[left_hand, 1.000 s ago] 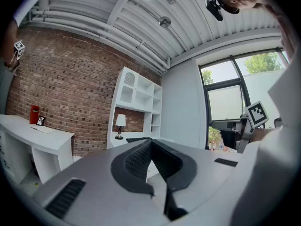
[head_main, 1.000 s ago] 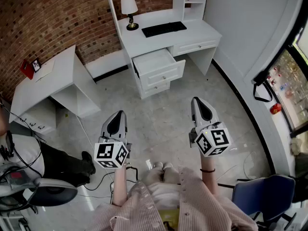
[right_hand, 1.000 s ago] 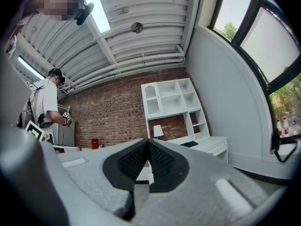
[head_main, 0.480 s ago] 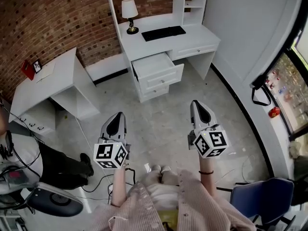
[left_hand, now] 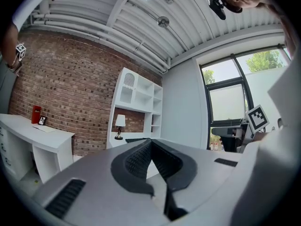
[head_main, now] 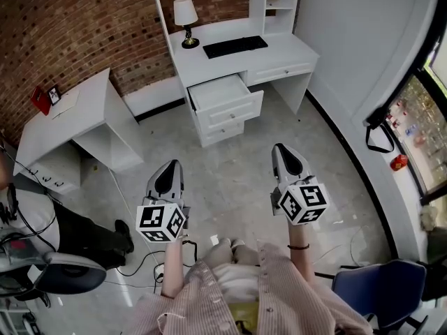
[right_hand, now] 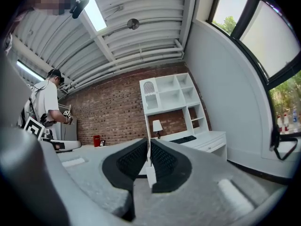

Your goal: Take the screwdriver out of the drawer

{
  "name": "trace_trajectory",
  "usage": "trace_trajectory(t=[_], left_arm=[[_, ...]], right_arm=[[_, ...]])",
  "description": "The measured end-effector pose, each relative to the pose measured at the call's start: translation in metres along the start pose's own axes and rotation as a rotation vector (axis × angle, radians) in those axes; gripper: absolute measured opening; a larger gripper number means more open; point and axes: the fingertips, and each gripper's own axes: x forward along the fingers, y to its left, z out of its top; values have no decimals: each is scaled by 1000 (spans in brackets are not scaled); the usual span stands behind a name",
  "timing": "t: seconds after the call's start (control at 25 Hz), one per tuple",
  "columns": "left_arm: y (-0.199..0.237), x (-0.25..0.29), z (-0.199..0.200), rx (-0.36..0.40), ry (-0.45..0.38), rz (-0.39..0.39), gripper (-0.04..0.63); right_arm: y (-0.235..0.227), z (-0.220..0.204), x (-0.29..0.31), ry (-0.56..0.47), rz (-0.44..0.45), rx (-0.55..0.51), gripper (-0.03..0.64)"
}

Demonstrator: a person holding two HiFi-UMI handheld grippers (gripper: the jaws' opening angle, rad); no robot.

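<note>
The white desk (head_main: 283,47) stands against the brick wall, with its top drawer (head_main: 218,91) pulled open. No screwdriver shows in it from here. My left gripper (head_main: 170,167) is held level over the floor, well short of the desk, and its pads meet with nothing between them (left_hand: 150,141). My right gripper (head_main: 283,149) is held level beside it and points at the desk. Its jaws are opening: a thin slit shows between the pads (right_hand: 148,144), and nothing is in it.
A lamp (head_main: 185,14) and a black keyboard (head_main: 235,45) sit on the desk. At the left stands a second white table (head_main: 70,110), with a seated person (head_main: 42,232) in front of it. A blue chair (head_main: 377,285) stands at the lower right. Cables (head_main: 143,260) lie on the floor.
Both grippers and the person holding them have come a little nearer to the desk. The right gripper has drifted slightly left in the head view.
</note>
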Motion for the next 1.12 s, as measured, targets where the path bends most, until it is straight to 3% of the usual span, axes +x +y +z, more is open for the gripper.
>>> trace_trajectory(t=[0.6,1.12], left_arm=[[-9,50,-19,-11,56,-18,0],[42,169,-28,-25,106,-49,0]], right_arm=[[-45,-20,23,60,-41,19,71],[-92,-37,135,90,-72,65,112]])
